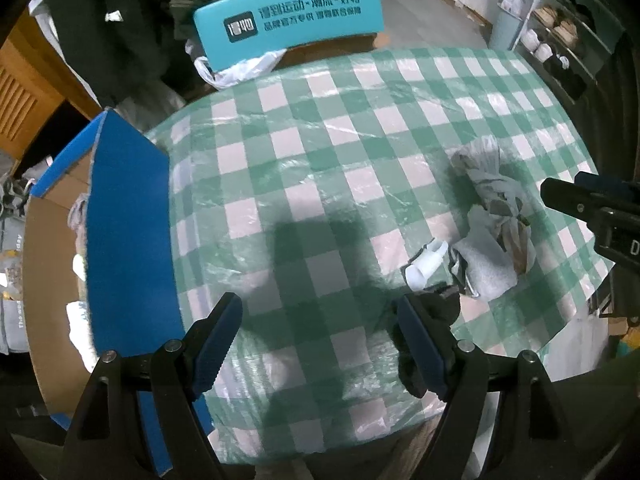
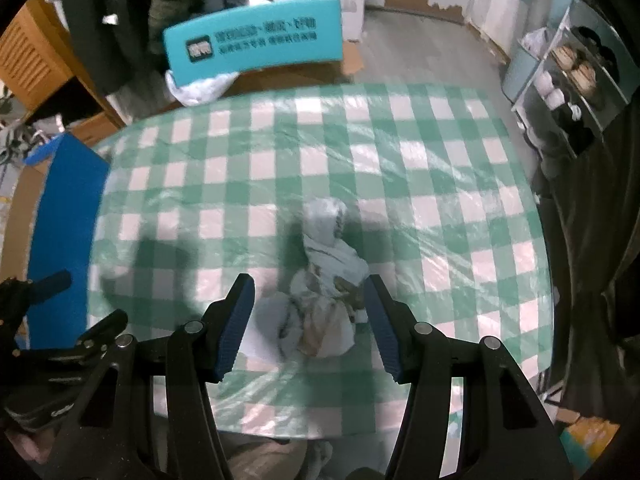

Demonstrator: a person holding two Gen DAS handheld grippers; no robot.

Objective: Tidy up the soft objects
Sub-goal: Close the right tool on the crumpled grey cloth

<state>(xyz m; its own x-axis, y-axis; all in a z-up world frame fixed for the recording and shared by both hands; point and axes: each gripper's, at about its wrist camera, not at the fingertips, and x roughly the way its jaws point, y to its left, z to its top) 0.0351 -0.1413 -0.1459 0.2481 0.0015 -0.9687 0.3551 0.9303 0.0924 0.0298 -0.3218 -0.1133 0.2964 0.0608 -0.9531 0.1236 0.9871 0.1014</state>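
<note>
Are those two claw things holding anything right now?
No. The left gripper has open jaws over bare tablecloth. The right gripper has open jaws straddling the pile of socks without pressing on it.

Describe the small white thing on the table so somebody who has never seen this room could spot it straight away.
Start at the table with the green and white checked cloth, then find the crumpled heap of grey socks near its right side in the left wrist view. The small white sock lies just left of that heap, towards the near edge. It is the only pure white piece; its neighbours are grey or patterned.
</note>
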